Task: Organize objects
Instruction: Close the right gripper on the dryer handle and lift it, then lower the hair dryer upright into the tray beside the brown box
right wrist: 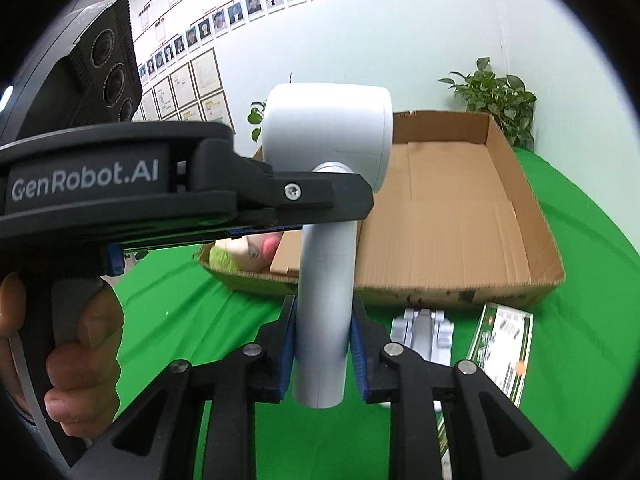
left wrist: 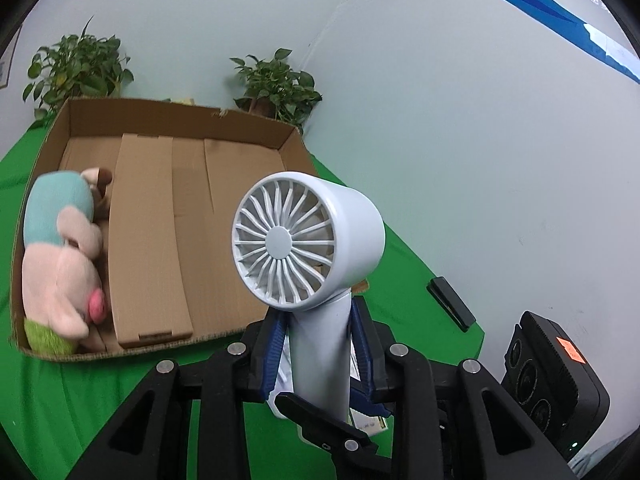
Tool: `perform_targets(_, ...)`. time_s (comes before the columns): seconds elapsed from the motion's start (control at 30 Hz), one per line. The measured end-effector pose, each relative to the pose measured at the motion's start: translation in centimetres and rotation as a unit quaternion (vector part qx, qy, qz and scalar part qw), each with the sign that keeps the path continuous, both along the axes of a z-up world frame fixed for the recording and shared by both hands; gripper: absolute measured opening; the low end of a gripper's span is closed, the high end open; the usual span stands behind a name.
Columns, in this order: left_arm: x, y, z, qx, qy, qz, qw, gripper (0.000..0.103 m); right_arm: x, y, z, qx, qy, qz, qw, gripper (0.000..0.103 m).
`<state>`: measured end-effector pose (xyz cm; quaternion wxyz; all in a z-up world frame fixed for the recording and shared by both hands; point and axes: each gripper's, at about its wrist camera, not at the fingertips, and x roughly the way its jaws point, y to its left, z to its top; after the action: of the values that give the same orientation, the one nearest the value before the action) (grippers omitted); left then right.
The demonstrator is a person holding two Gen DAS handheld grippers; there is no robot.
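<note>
One handheld fan [left wrist: 308,240], one cardboard box [left wrist: 168,216], one plush toy [left wrist: 64,256], two potted plants [left wrist: 76,68], one green booklet [right wrist: 502,344], one white clip [right wrist: 422,332], one black bar [left wrist: 450,303].

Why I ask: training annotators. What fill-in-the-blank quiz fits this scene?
1. The left claw and right claw both grip the pale blue handheld fan by its ____.
2. The pink plush toy lies inside the brown ____ box.
3. The cloth under the box is ____.

Answers: handle; cardboard; green
</note>
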<state>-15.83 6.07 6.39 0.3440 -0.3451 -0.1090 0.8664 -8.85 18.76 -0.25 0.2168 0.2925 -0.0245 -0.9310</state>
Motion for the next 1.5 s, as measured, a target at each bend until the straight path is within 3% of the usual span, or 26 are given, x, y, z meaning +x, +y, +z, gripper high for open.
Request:
perform_targets(0.2,-3.8,1.1,1.7,-0.009,0.014,-0.006,0.9998,0.028,-3.6,0.3,1.0,-0.010,-0.001,-0.002,1.000,0.023)
perform_targets(0.37,-7.7,1.9,1.3,-0.021,0.005,-0.008,0.9997,0.028,-6.7,0.4,1.2,-0.021,-0.017,-0.003,1.000,0.023)
perform_targets(0.6,-13.9,2.5,-2.5,-0.029,-0.028,0.008,0.9992,0.028,-11.4,0.2,-0.1,-0.029,-0.069,0.006,0.997,0.023)
perform_targets(0.9,-19.8,3.7,-8.7,-0.070,-0.104,0.030,0.9917,0.028,-17.2,0.3,-5.5,-0.030,-0.155,0.016,0.987,0.022)
perform_targets(1.1,-20.3,4.6,-10.4,-0.100,-0.109,0.032,0.9885,0.028,-18.3,0.2,-7.8,-0.027,-0.187,0.013,0.982,0.022)
perform_targets(1.27,-20.3,3.9,-10.2,-0.099,-0.120,0.051,0.9865,0.029,-18.5,0.2,-8.3,-0.024,-0.192,0.004,0.981,0.022)
perform_targets(1.4,-18.8,2.5,-8.4,-0.103,-0.084,0.061,0.9892,0.030,-18.7,0.2,-8.8,-0.004,-0.194,-0.012,0.981,0.022)
perform_targets(1.5,-17.8,1.1,-7.3,-0.096,-0.064,0.071,0.9907,0.037,-18.6,-0.1,-8.9,0.012,-0.190,-0.018,0.981,0.022)
